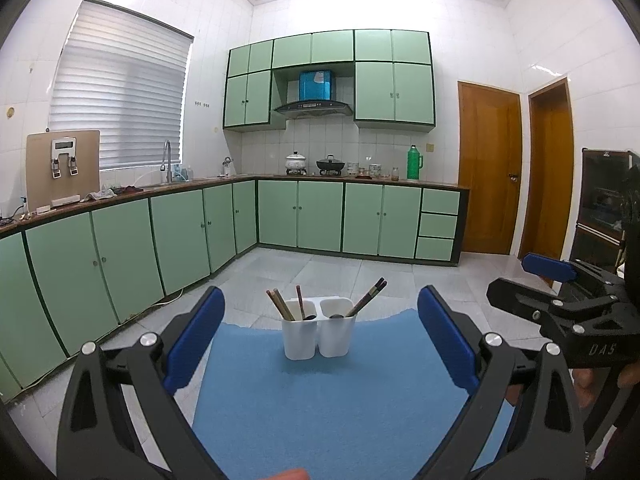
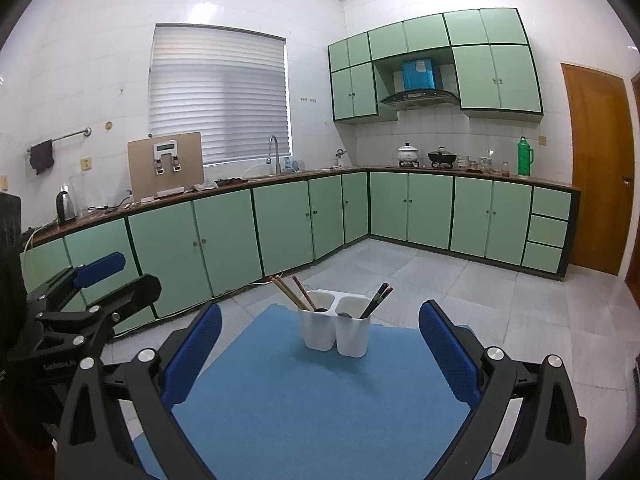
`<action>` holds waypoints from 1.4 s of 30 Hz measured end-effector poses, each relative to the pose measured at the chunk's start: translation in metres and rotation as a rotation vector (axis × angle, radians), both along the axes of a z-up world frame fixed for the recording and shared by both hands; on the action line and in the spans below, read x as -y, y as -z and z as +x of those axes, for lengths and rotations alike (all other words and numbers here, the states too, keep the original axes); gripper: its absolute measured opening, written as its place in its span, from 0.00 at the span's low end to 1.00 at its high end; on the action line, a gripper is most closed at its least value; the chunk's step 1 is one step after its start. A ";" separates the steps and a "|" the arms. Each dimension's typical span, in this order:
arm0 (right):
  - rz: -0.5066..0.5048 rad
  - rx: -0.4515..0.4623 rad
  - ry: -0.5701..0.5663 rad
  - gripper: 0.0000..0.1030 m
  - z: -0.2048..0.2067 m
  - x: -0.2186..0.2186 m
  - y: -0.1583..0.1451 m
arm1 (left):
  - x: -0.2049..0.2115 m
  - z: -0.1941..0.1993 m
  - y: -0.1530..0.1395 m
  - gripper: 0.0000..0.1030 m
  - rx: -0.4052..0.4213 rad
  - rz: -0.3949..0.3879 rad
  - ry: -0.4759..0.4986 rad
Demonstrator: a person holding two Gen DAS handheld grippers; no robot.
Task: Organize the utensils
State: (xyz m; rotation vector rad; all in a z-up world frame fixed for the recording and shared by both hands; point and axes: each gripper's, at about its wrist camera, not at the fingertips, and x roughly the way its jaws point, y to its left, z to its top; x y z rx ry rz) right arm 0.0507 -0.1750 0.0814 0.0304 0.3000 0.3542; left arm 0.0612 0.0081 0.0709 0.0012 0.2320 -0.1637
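A white two-cup utensil holder (image 1: 318, 334) stands at the far end of a blue mat (image 1: 320, 400). Its left cup holds light wooden chopsticks (image 1: 280, 304) and a reddish one; its right cup holds dark chopsticks (image 1: 370, 296). Dark spoon ends show in both cups. My left gripper (image 1: 320, 340) is open and empty, held back from the holder. My right gripper (image 2: 320, 344) is open and empty, also short of the holder (image 2: 336, 330) on the mat (image 2: 304, 400). The right gripper shows at the left wrist view's right edge (image 1: 560, 304).
The mat lies on a surface above a grey tiled floor (image 1: 360, 272). Green base cabinets (image 1: 160, 240) with a worktop run along the left and back walls. Wooden doors (image 1: 488, 168) stand at the right. The left gripper shows at the left in the right wrist view (image 2: 80, 300).
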 end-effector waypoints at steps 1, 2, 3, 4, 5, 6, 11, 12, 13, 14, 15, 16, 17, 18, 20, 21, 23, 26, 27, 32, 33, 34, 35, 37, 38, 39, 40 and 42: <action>-0.001 0.000 0.000 0.94 0.000 0.000 0.000 | 0.000 -0.001 0.000 0.92 0.000 0.000 0.000; 0.001 -0.001 0.000 0.94 0.000 0.000 0.000 | 0.000 -0.001 0.000 0.92 0.000 0.001 -0.001; 0.003 -0.002 0.001 0.94 0.000 0.000 0.000 | 0.001 0.000 -0.001 0.92 0.001 0.002 -0.002; 0.003 -0.001 0.000 0.94 0.000 0.000 0.001 | 0.002 0.000 -0.001 0.92 0.001 0.003 -0.002; 0.005 -0.001 0.000 0.94 -0.001 0.000 0.001 | 0.002 -0.001 -0.001 0.92 0.001 0.003 -0.002; 0.005 0.000 0.000 0.94 -0.001 0.000 0.001 | 0.002 -0.001 -0.001 0.92 0.001 0.003 -0.001; 0.005 -0.002 0.000 0.94 -0.001 0.001 0.001 | 0.003 -0.001 -0.002 0.92 -0.002 0.007 -0.001; 0.006 -0.002 0.001 0.94 0.000 0.001 0.001 | 0.003 -0.002 -0.002 0.92 -0.002 0.008 0.000; 0.006 -0.002 0.001 0.94 0.000 0.001 0.001 | 0.004 -0.002 -0.003 0.92 -0.003 0.008 0.000; 0.006 -0.003 0.002 0.94 0.000 0.001 0.001 | 0.004 -0.002 -0.003 0.92 -0.003 0.007 0.000; 0.006 -0.003 0.002 0.94 -0.001 0.001 0.001 | 0.003 -0.002 -0.004 0.92 -0.002 0.007 0.000; 0.006 -0.003 0.002 0.94 -0.001 0.001 0.001 | 0.003 -0.002 -0.004 0.92 -0.002 0.007 0.000; 0.006 -0.002 0.002 0.94 -0.001 0.001 0.001 | 0.003 -0.002 -0.003 0.92 -0.002 0.008 0.000; 0.006 -0.002 0.001 0.94 -0.001 0.001 0.001 | 0.003 -0.002 -0.003 0.92 -0.002 0.007 0.000; 0.006 -0.003 0.001 0.94 -0.001 0.001 0.001 | 0.003 -0.001 -0.004 0.92 -0.002 0.006 0.000; 0.005 -0.002 0.001 0.94 -0.001 0.001 0.001 | 0.004 -0.001 -0.005 0.92 -0.003 0.006 -0.001; 0.005 -0.002 0.002 0.94 -0.001 0.001 0.001 | 0.004 -0.002 -0.005 0.92 -0.004 0.008 -0.002; 0.005 -0.003 0.001 0.94 -0.001 0.001 0.001 | 0.004 -0.002 -0.006 0.92 -0.003 0.008 -0.002; 0.005 -0.003 0.002 0.94 -0.001 0.000 0.001 | 0.005 -0.002 -0.006 0.92 -0.004 0.009 -0.003; 0.005 -0.006 0.003 0.94 -0.001 0.001 0.001 | 0.004 -0.002 -0.006 0.92 -0.004 0.009 -0.002; 0.005 -0.005 0.002 0.94 -0.001 0.001 0.001 | 0.005 -0.001 -0.006 0.92 -0.005 0.009 -0.003; 0.004 -0.005 0.002 0.94 -0.001 0.001 0.001 | 0.005 -0.001 -0.006 0.92 -0.005 0.008 -0.003; 0.004 -0.004 0.003 0.94 -0.001 0.001 0.001 | 0.005 -0.001 -0.006 0.92 -0.005 0.008 -0.003; 0.003 -0.005 0.002 0.94 -0.001 0.001 0.001 | 0.005 -0.001 -0.006 0.92 -0.004 0.008 -0.003; 0.003 -0.004 0.002 0.94 -0.001 0.001 0.001 | 0.005 -0.001 -0.006 0.92 -0.005 0.008 -0.003; 0.004 -0.005 0.002 0.94 -0.001 0.000 0.001 | 0.005 -0.001 -0.006 0.92 -0.004 0.009 -0.003; 0.004 -0.005 0.002 0.94 -0.001 0.001 0.001 | 0.005 -0.001 -0.006 0.92 -0.004 0.009 -0.003; 0.004 -0.005 0.002 0.94 -0.001 0.001 0.001 | 0.005 -0.001 -0.006 0.92 -0.004 0.008 -0.003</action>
